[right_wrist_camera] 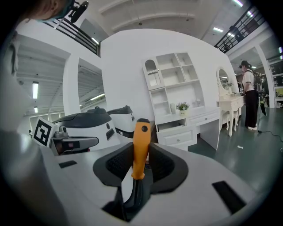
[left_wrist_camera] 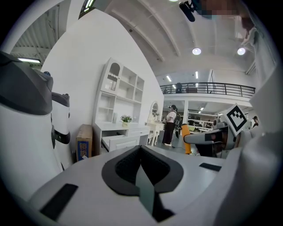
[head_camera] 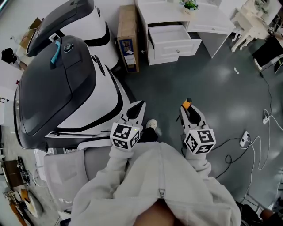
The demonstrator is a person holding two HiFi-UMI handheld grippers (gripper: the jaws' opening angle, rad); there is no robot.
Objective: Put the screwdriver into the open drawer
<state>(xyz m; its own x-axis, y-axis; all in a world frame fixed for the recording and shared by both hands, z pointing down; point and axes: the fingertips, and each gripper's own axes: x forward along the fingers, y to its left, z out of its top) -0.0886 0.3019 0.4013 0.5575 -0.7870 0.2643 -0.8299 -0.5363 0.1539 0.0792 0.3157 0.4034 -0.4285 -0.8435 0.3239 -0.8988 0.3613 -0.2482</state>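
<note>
The right gripper (head_camera: 190, 112) pinches the orange-handled, black-collared screwdriver (right_wrist_camera: 140, 141), its long axis running forward along the jaws. The left gripper (left_wrist_camera: 142, 170) is pressed together and empty. The open white drawer (head_camera: 176, 48) lies well ahead, nearer the right hand.

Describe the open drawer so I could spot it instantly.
Find the white desk with a potted plant on top. The open drawer juts from its left end, next to a cardboard box; it alone is pulled out, unlike the shut drawer beside it.

Left claw (left_wrist_camera: 141, 149) pinched together — open drawer (left_wrist_camera: 118, 142) ahead.
</note>
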